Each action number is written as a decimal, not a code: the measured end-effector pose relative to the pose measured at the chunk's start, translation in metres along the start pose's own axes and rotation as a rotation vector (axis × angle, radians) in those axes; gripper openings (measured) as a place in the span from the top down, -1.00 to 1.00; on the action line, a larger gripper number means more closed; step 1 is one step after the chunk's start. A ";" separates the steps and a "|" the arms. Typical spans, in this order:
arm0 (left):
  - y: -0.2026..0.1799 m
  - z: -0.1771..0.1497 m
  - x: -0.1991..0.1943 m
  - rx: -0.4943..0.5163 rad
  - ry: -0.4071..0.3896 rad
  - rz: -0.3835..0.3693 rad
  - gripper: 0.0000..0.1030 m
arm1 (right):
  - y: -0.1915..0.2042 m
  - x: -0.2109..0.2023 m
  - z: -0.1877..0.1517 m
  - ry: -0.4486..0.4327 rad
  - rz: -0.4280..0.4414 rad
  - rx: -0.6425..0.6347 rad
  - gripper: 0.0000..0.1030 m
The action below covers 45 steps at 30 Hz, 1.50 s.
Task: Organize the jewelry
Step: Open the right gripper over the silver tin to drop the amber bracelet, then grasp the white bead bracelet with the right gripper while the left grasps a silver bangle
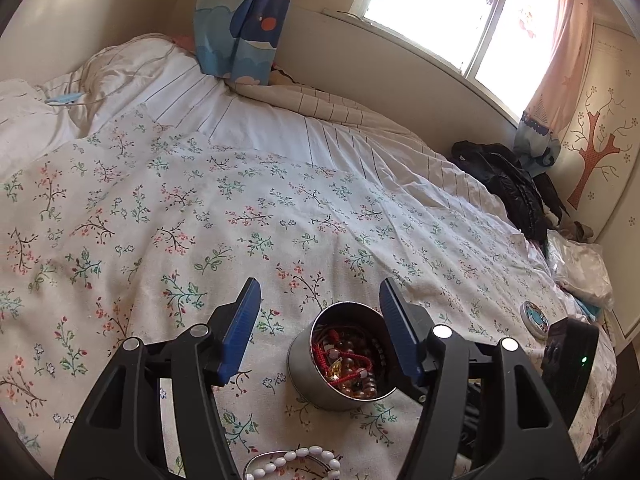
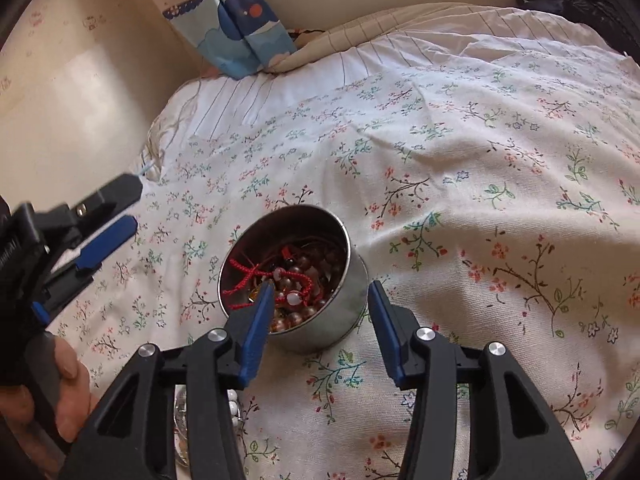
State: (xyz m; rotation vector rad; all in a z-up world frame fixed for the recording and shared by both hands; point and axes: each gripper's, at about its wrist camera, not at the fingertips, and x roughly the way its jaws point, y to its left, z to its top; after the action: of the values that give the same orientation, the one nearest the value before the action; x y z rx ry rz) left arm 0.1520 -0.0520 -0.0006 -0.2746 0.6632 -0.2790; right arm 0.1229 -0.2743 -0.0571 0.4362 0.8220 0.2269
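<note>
- Two grippers work over a bed (image 1: 200, 208) spread with a flowered quilt; a round metal tin (image 2: 320, 312) stands upright on it, mouth up, so its axis runs straight up with no long side to favour.
- Left gripper (image 1: 320, 292): fingers spread wide, holding nothing, hanging just beyond the tin.
- Right gripper (image 2: 318, 294): fingers spread, one blue finger (image 2: 256, 328) over the tin's near rim, the other outside the wall; no contact that I can confirm.
- Tin holds red cord (image 2: 256, 276) tangled with brown beads (image 2: 296, 276).
- White bead bracelet (image 1: 296, 460) lies on the quilt near the tin, toward the camera, curled in a loop.
- Small round lid (image 1: 534, 318) lies flat, well to the right.
- Judgement: the bracelet likely goes in next; pinch across one strand, lift clear, lower it centred over the mouth so no loop hangs on the rim.
</note>
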 end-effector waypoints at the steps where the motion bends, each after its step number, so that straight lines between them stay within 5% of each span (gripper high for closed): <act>1: 0.000 -0.002 -0.002 0.009 -0.002 0.009 -0.15 | -0.002 -0.005 -0.001 -0.013 0.003 0.012 0.06; 19: -0.014 -0.038 -0.052 0.191 -0.043 0.111 -0.32 | -0.003 -0.040 -0.023 -0.059 0.019 0.041 -0.12; 30: 0.028 -0.041 -0.060 0.056 0.008 0.142 -0.35 | 0.006 -0.037 -0.038 -0.007 0.014 -0.008 -0.12; 39: 0.047 -0.043 -0.059 -0.006 0.033 0.177 -0.36 | 0.056 -0.003 -0.055 0.122 0.055 -0.208 -0.12; 45: 0.048 -0.043 -0.059 -0.012 0.035 0.173 -0.38 | 0.070 0.027 -0.063 0.207 0.046 -0.262 0.29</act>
State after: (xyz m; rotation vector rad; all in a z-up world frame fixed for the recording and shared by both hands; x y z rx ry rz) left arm 0.0880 0.0060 -0.0165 -0.2226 0.7191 -0.1149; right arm 0.0920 -0.1845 -0.0800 0.1863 0.9704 0.4222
